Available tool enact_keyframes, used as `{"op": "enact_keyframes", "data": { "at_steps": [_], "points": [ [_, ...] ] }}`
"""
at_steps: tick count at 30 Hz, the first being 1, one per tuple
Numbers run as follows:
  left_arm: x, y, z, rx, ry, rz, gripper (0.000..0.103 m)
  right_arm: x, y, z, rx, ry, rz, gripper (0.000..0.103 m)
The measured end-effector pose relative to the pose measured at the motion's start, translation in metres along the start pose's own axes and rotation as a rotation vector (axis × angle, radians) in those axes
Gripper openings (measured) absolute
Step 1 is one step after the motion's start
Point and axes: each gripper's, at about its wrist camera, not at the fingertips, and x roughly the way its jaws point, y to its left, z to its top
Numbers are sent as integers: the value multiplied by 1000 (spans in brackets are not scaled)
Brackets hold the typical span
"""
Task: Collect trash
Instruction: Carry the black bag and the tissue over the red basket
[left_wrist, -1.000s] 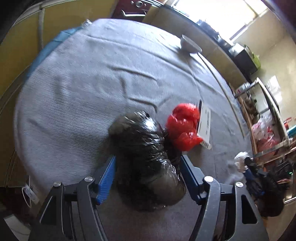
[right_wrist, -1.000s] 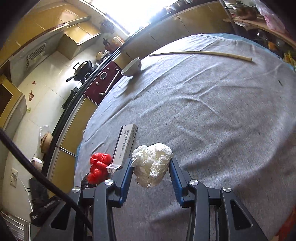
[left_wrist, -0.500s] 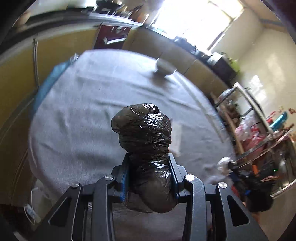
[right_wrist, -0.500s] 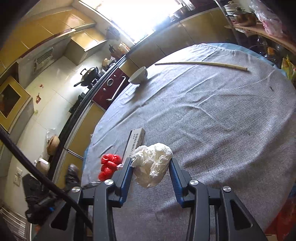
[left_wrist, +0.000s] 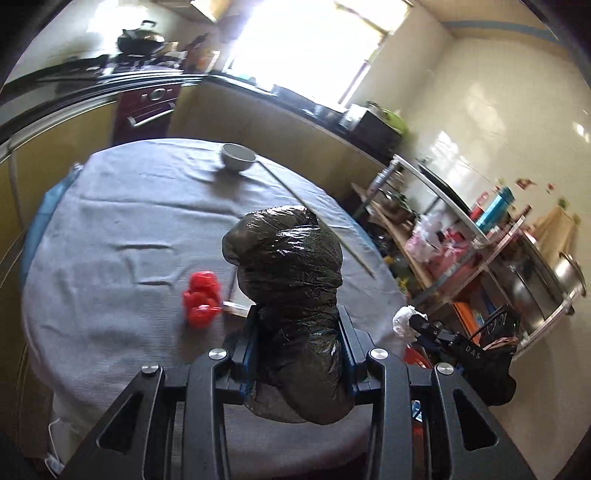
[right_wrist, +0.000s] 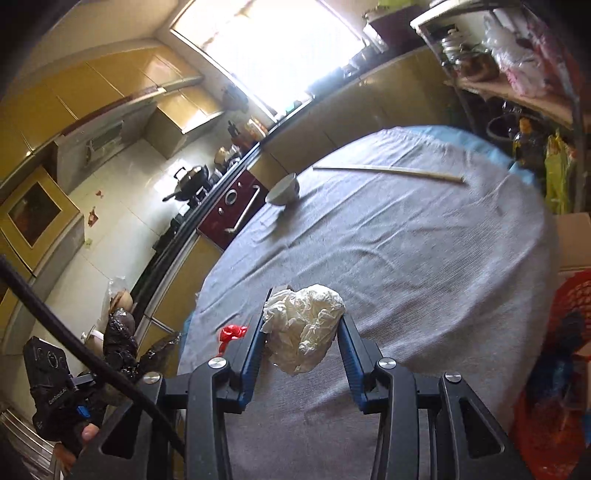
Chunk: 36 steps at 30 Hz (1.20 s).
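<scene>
Left hand-held gripper (left_wrist: 295, 354) clamped on the black bag bundle (left_wrist: 291, 295), above the near desk (left_wrist: 110, 221) edge. Right hand-held gripper (right_wrist: 301, 343) clamped on the white crumpled wad (right_wrist: 304, 328). Best to keep both squeezes firm while carrying. Red wrapper (left_wrist: 201, 304) near the near edge. Readable: "DAS" on the other tool.

Black plastic bag (left_wrist: 291, 295): crumpled, shiny, bulging, upright, pinched at its lower part, clear of the table.
White crumpled wad (right_wrist: 304, 328), paper or plastic: held off the grey cloth.
Red crumpled plastic (left_wrist: 201, 299): lying on the table w/ a flat white box (left_wrist: 236, 295) touching its right side.
</scene>
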Motion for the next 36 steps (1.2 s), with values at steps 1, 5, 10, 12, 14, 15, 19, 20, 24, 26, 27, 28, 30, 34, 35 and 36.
{"op": "enact_keyframes", "data": {
  "at_steps": [1,5,10,12,14,15,19,20,24,26,27,28,30,34,35,36],
  "points": [
    [1,-6,-1,13,3,-7,39,-7,-1,0,-4,-11,-3,43],
    [9,-34,-5,70,28,-28,39,-32,-9,0,-15,-52,-15,43],
    [23,-64,-10,130,60,-45,39,-60,-24,-4,-13,-84,-26,43],
    [31,-79,-14,160,75,-53,39,-69,-32,-6,-3,-94,-31,43],
    [38,-91,-17,184,93,-59,39,-80,-43,-8,14,-109,-37,43],
    [43,-99,-19,198,104,-63,39,-85,-48,-9,22,-116,-41,43],
    [60,-126,-26,249,136,-77,39,-106,-68,-9,61,-145,-51,43],
    [66,-134,-29,266,147,-85,39,-109,-71,-9,67,-151,-54,43],
    [86,-161,-39,315,187,-101,39,-125,-90,-10,99,-170,-70,43],
    [95,-173,-45,336,208,-110,39,-131,-100,-12,119,-176,-79,43],
    [101,-179,-49,348,221,-114,39,-134,-105,-14,130,-180,-86,43],
    [108,-186,-52,360,236,-118,39,-137,-112,-15,145,-181,-92,43],
    [116,-195,-58,374,257,-125,39,-141,-122,-18,171,-183,-100,43],
    [137,-215,-71,400,302,-144,39,-150,-141,-24,203,-190,-131,43],
    [142,-220,-73,404,312,-150,39,-152,-146,-27,210,-192,-145,43],
    [147,-225,-77,410,322,-157,39,-153,-149,-27,215,-192,-152,43]
  ]
}}
